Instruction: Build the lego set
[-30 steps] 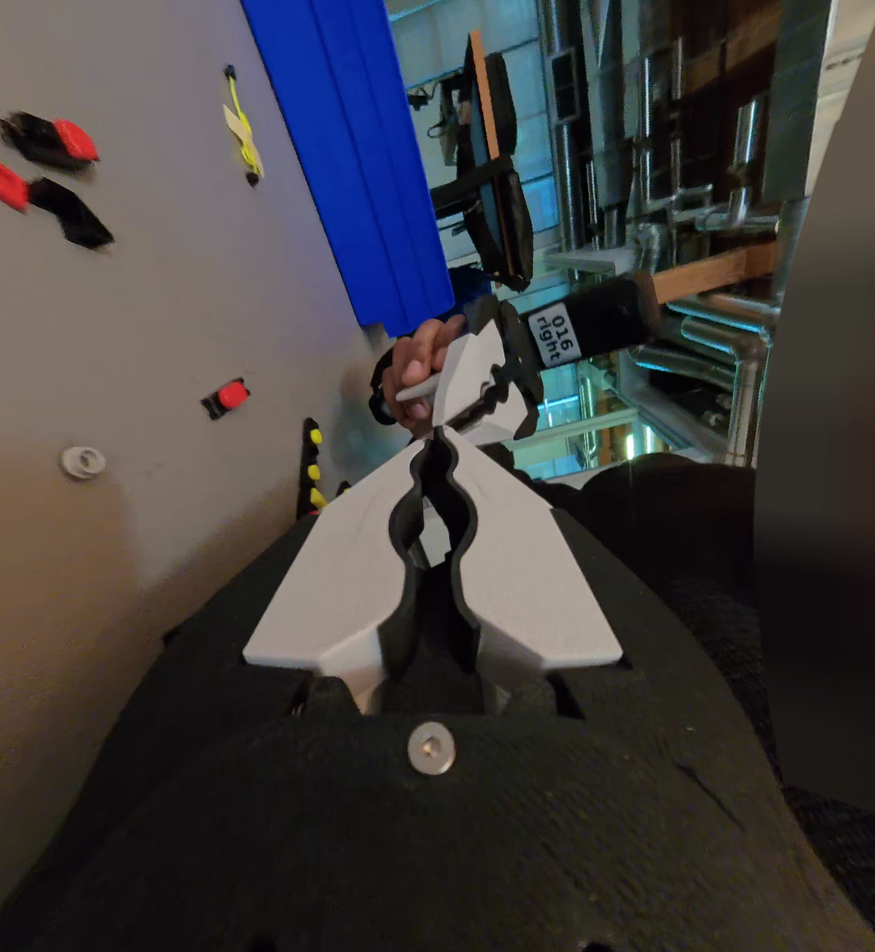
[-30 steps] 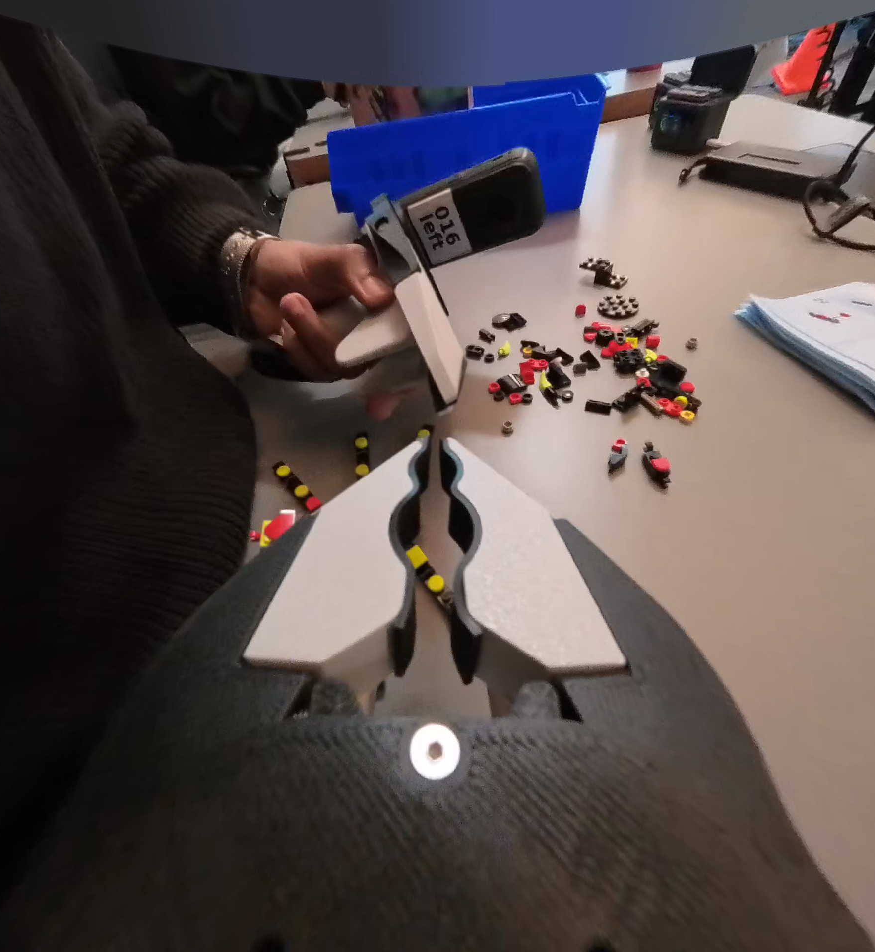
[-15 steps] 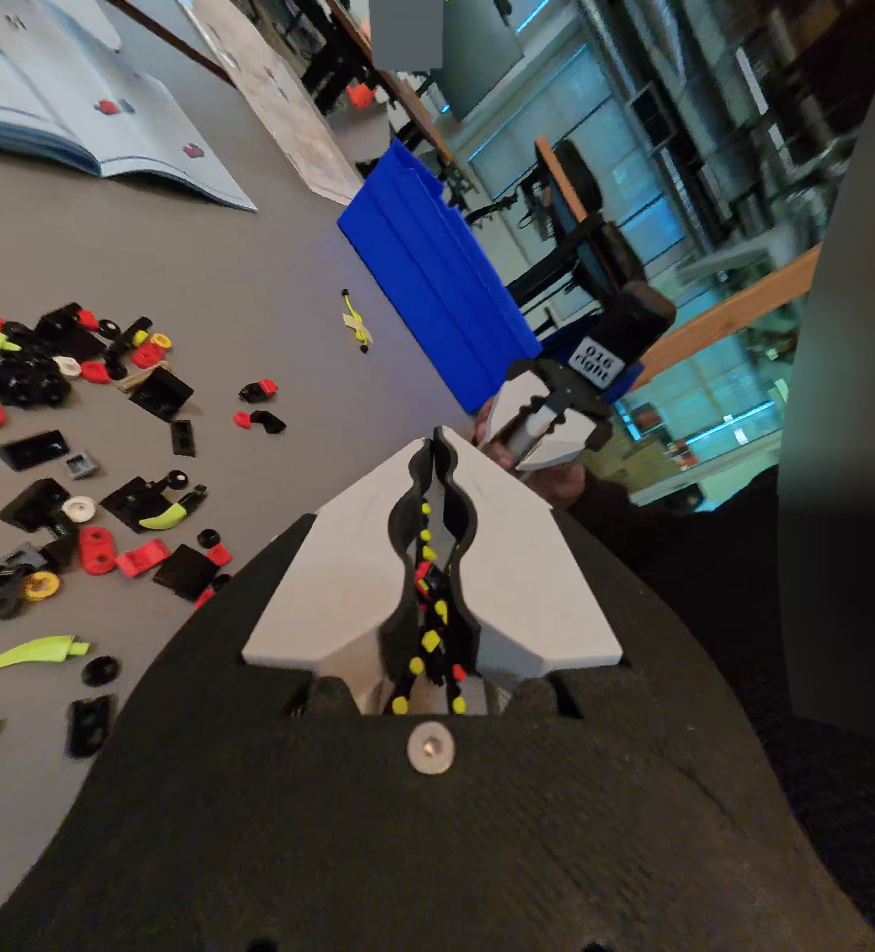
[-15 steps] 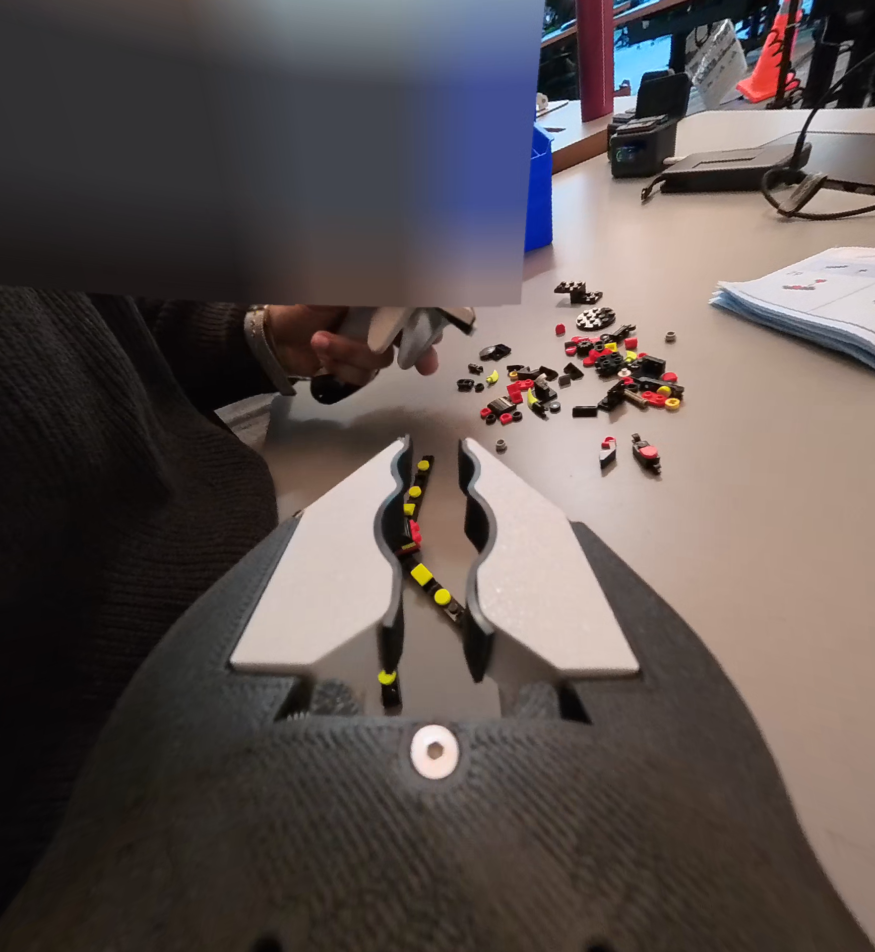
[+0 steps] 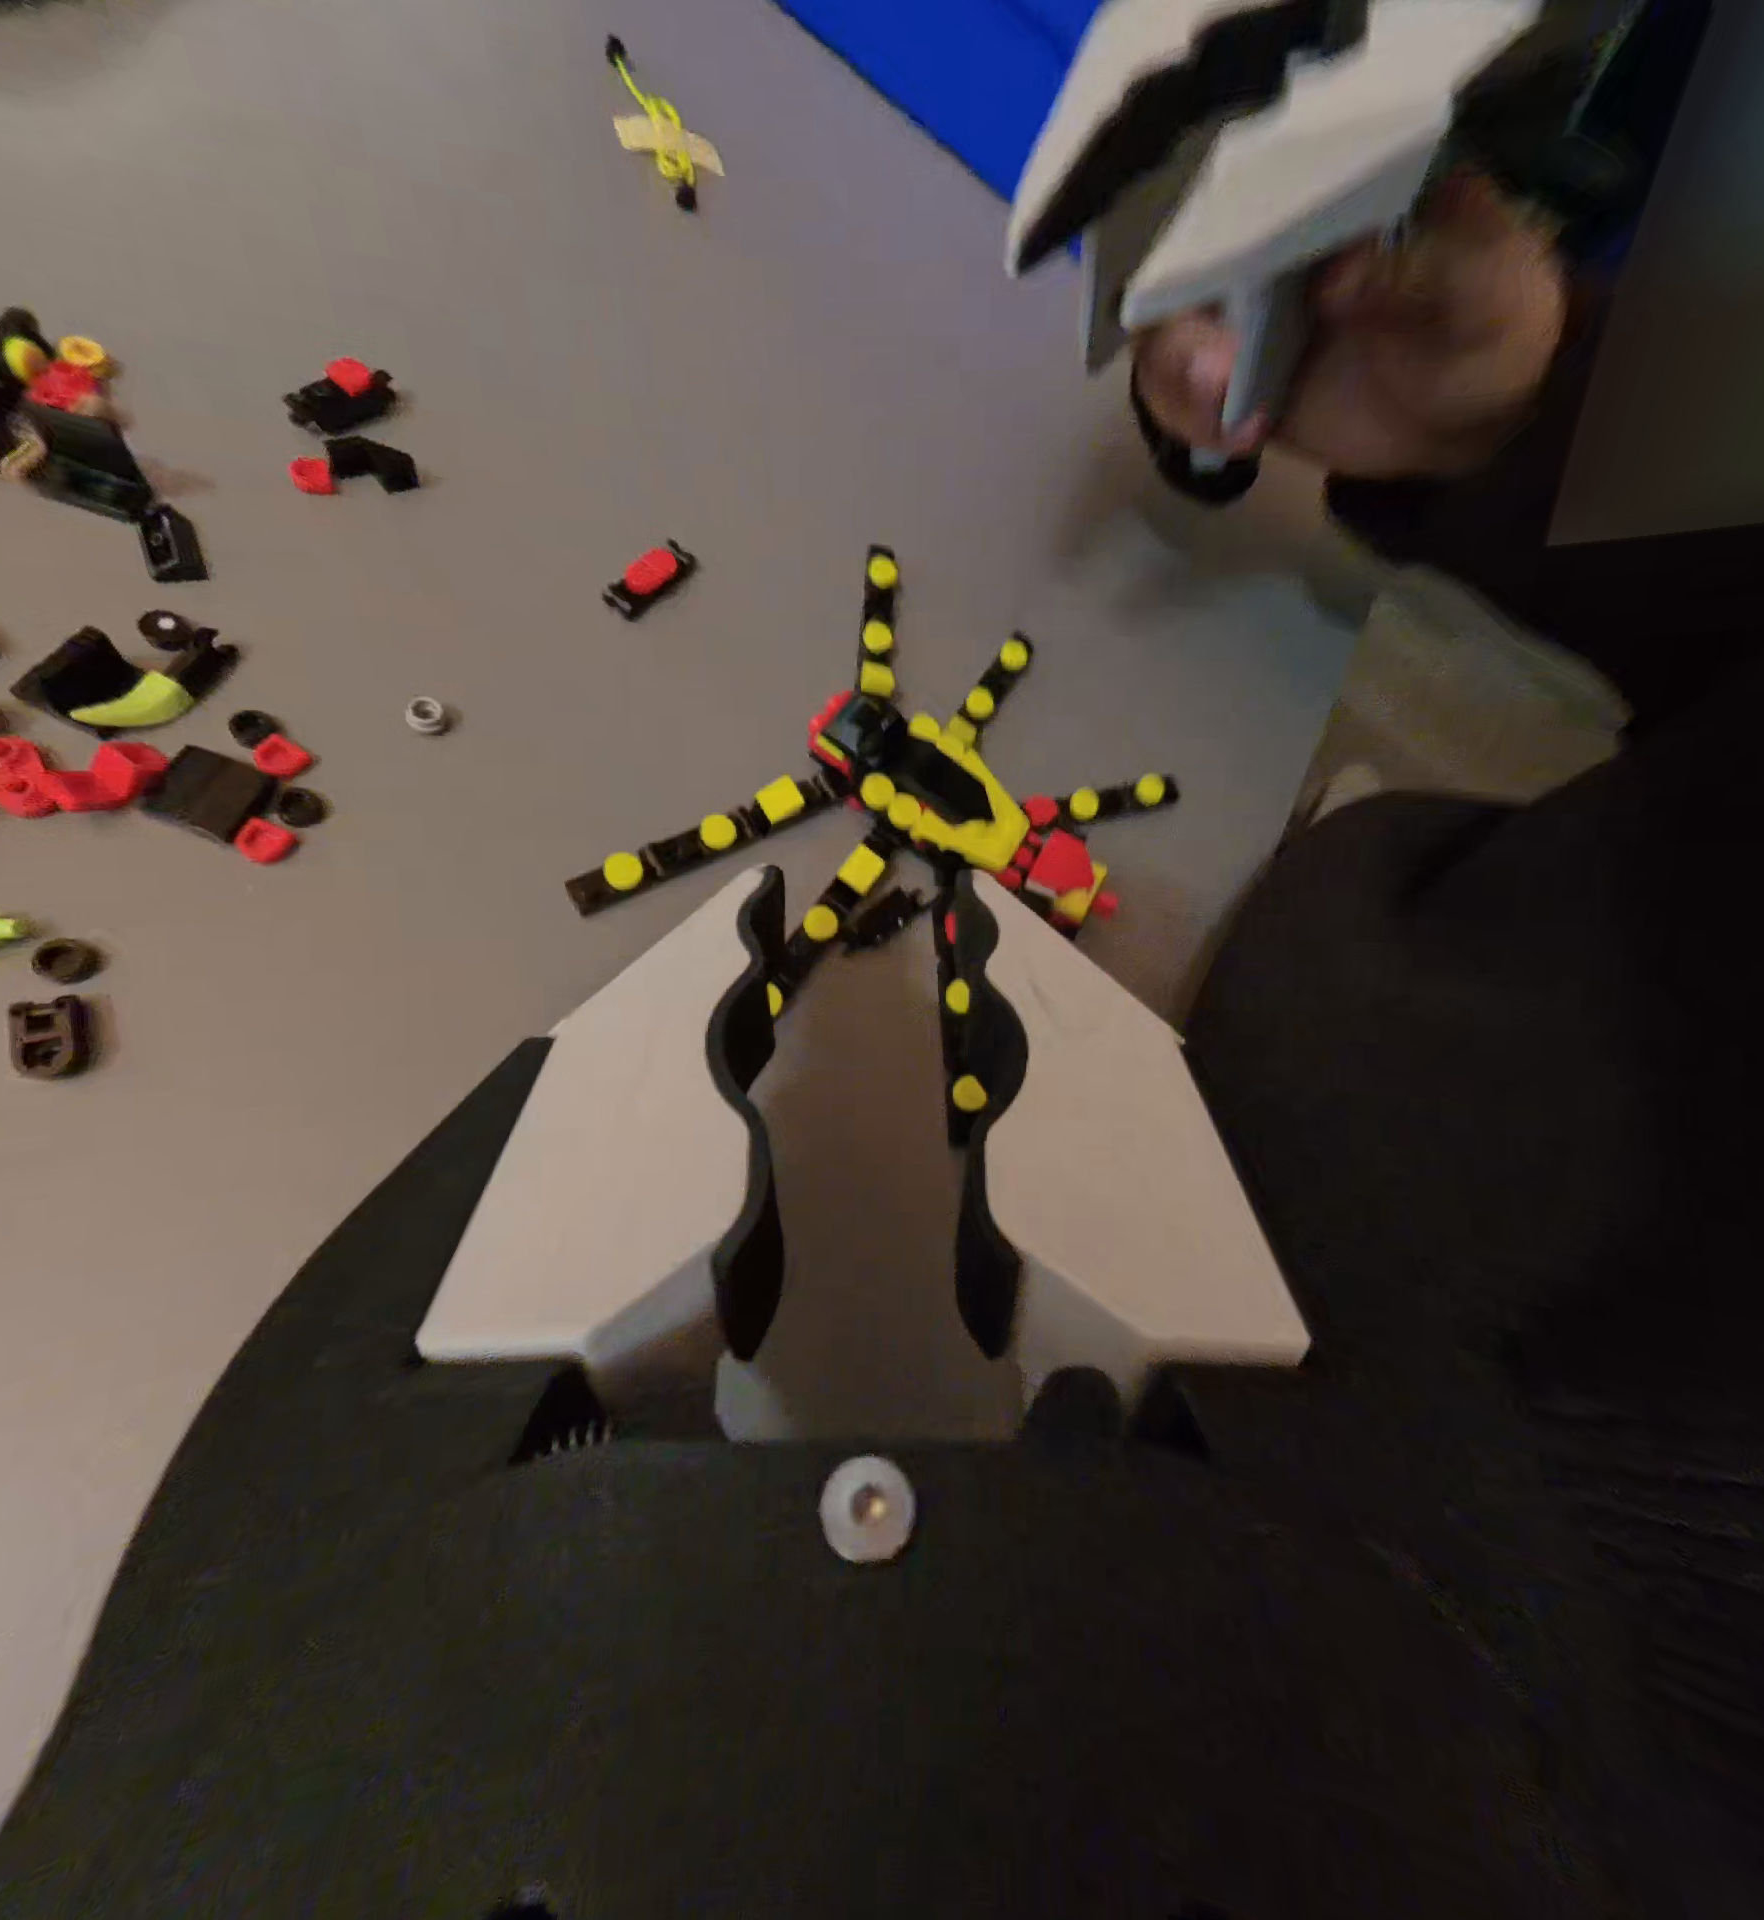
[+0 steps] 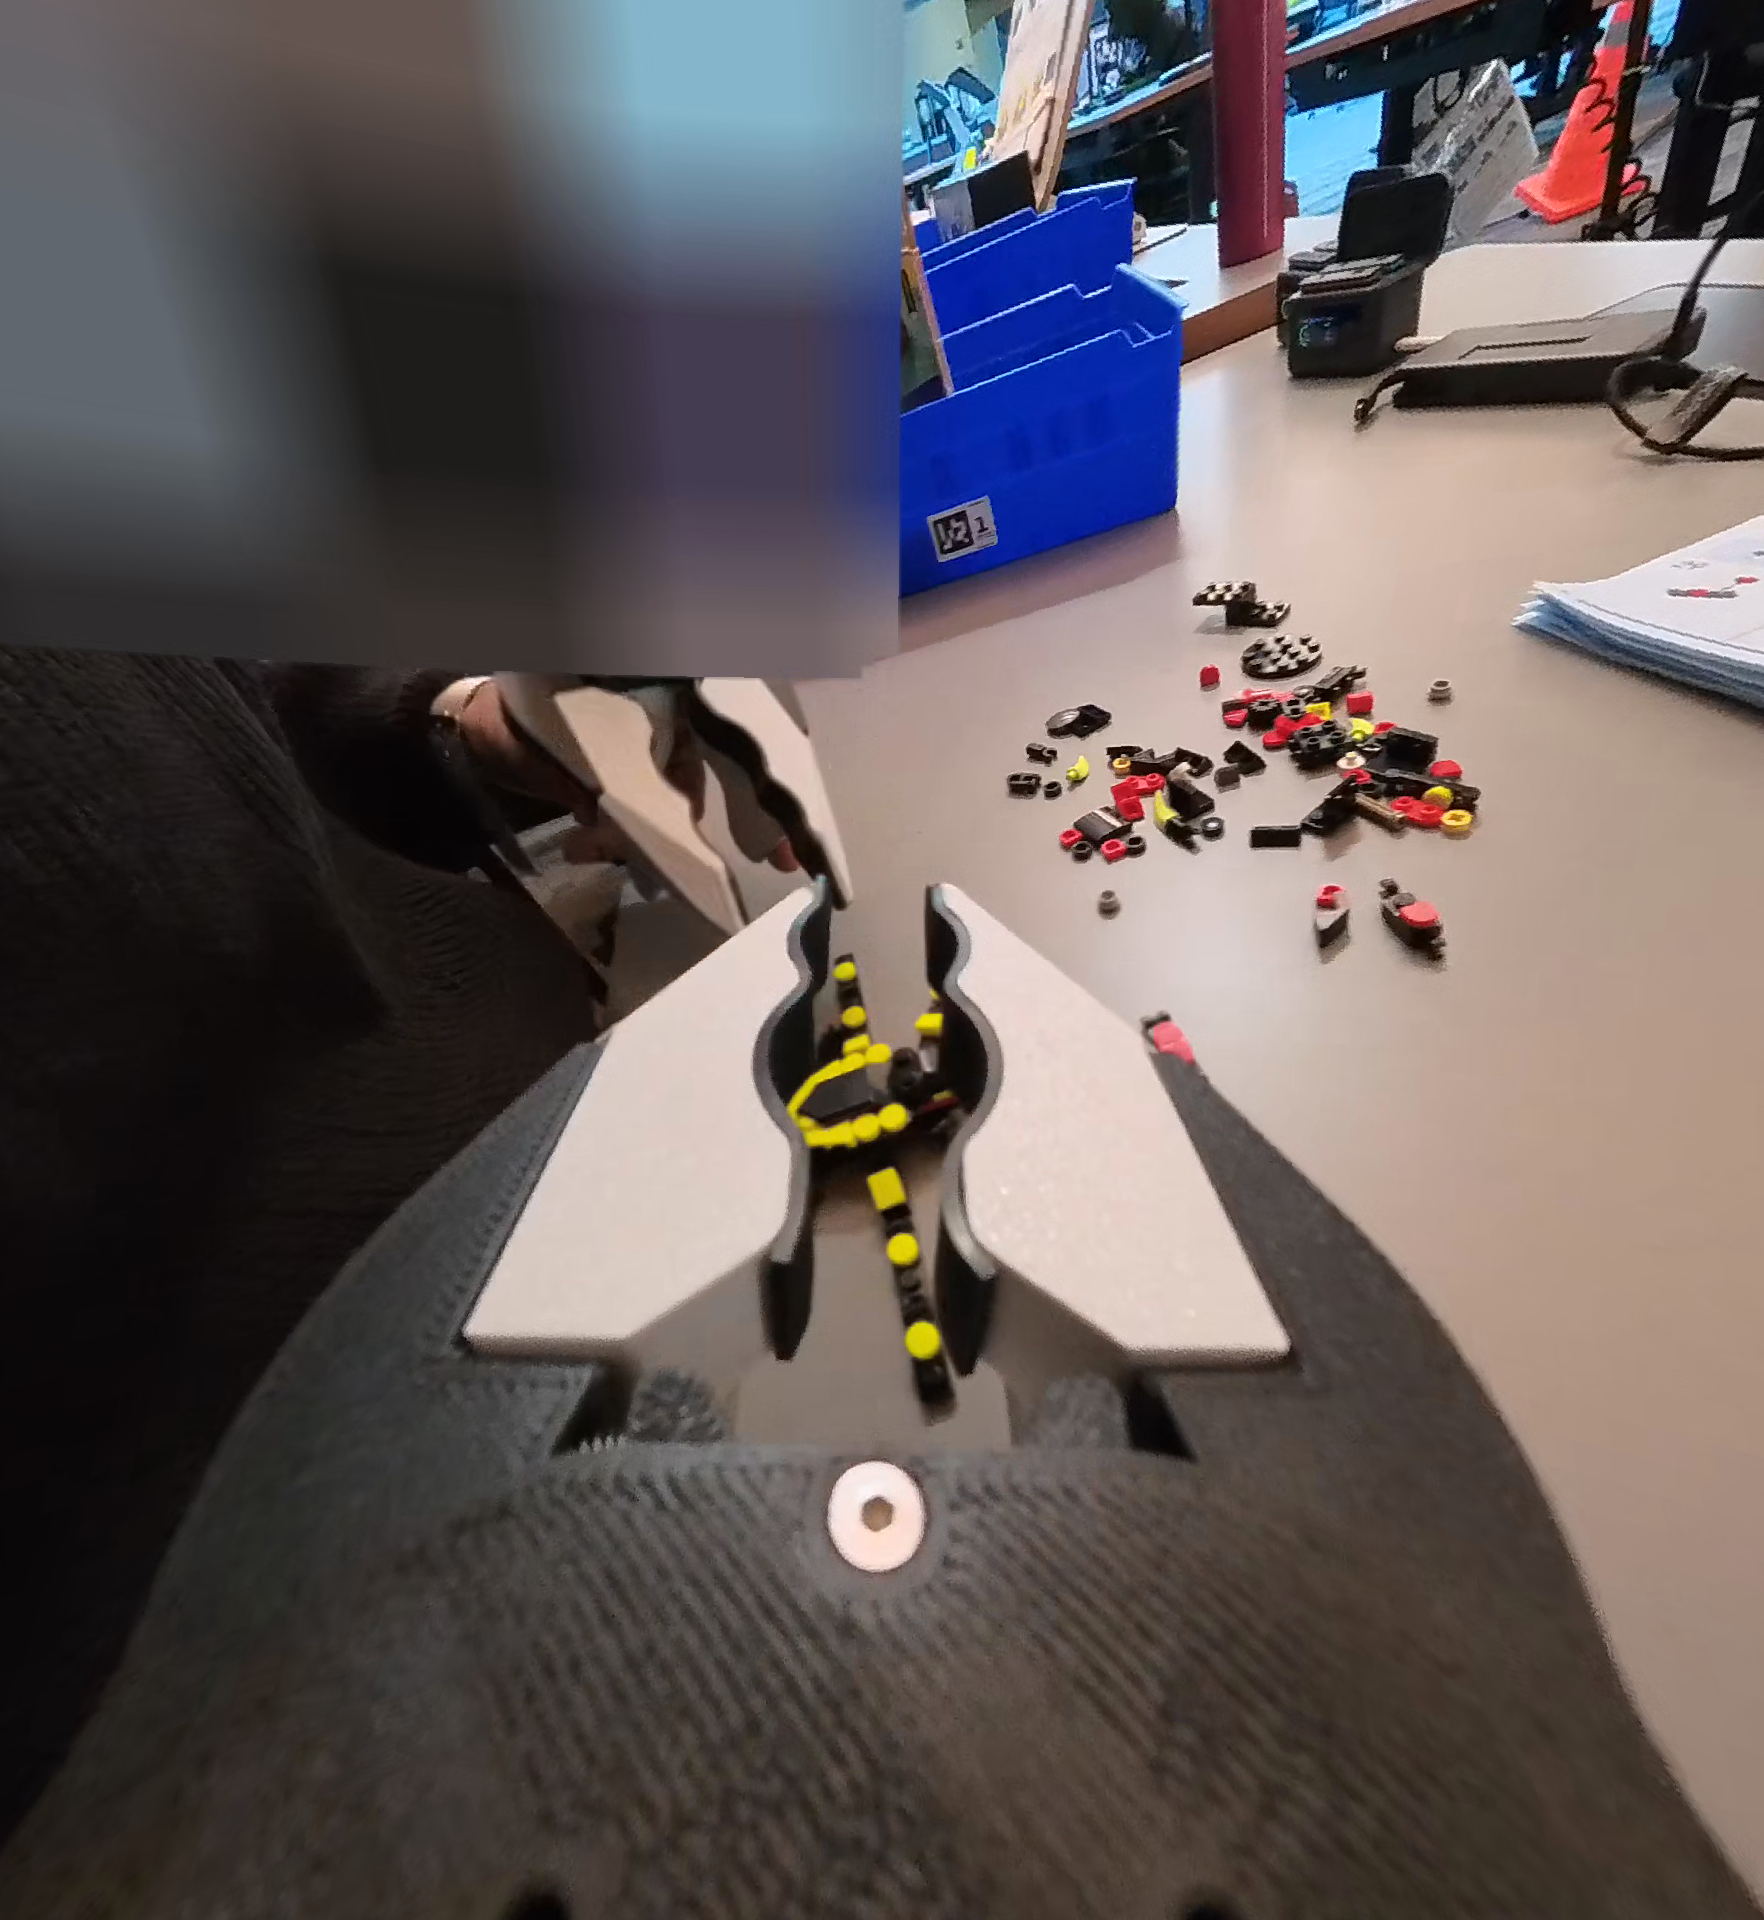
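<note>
A Lego spider model [image 5: 925, 795] with a black and yellow body, red parts and black legs with yellow studs lies on the grey table [image 5: 545, 364] near its front edge. My left gripper [image 5: 867, 894] is open just above it, with two legs showing between the jaws. My right gripper [image 6: 880, 899] is open too, and the model [image 6: 857, 1101] shows in the gap between its jaws. The right gripper [image 5: 1221, 156] appears blurred at the top right of the left wrist view. The left gripper [image 6: 753, 810] shows close beside the right one's tips.
Loose black, red and yellow pieces [image 6: 1273, 769] lie spread on the table; they also show in the left wrist view [image 5: 78, 769]. A blue bin [image 6: 1044, 416] stands at the back. An instruction booklet [image 6: 1709, 613] lies at the right. A dark sleeve is at the left. Tip to tip, the grippers are about 11 centimetres apart.
My left gripper swung down from pointing across the room to the spider model and opened. My right gripper opened wider and moved forward over the model.
</note>
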{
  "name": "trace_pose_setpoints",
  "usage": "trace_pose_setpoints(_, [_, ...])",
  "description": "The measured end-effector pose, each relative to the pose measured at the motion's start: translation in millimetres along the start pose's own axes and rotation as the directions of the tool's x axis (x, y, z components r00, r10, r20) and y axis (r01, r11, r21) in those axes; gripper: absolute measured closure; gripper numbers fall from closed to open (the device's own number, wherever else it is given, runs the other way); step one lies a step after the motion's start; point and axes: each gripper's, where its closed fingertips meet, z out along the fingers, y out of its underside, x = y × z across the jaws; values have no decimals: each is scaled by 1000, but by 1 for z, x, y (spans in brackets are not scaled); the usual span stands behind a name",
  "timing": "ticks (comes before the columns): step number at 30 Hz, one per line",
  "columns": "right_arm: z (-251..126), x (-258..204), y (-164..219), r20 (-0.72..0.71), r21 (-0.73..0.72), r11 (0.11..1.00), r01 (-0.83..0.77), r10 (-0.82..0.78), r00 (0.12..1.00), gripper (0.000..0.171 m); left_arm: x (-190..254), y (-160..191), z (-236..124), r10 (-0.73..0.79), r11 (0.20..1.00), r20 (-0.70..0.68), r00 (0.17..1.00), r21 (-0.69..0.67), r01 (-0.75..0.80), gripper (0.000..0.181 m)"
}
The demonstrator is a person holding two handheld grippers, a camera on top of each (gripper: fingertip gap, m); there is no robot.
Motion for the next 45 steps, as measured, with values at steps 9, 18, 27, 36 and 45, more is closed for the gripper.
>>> trace_pose_setpoints(9, [-19, -27, -8, 57, 100, 992, -73, 68, 996, 153, 8, 20, 23, 237, 964, 57, 970, -138, -227, 160])
trace_pose_setpoints(18, [-23, -32, -9, 100, 131, 984, -118, 105, 989, 153, 7, 32, 27, 192, 962, 29, 981, -202, -183, 164])
trace_pose_setpoints(27, [-22, -32, -10, 105, 136, 983, -127, 114, 988, 153, 3, 22, 23, 200, 970, 57, 978, -153, -189, 167])
trace_pose_setpoints(36, [-20, -32, -9, 114, 134, 981, -144, 129, 985, 153, 18, 31, 26, 69, 979, -57, 996, -188, -78, 167])
trace_pose_setpoints(45, [-19, -32, -9, 122, 135, 978, -157, 141, 983, 153, 5, 16, 23, 140, 984, 10, 990, -117, -138, 169])
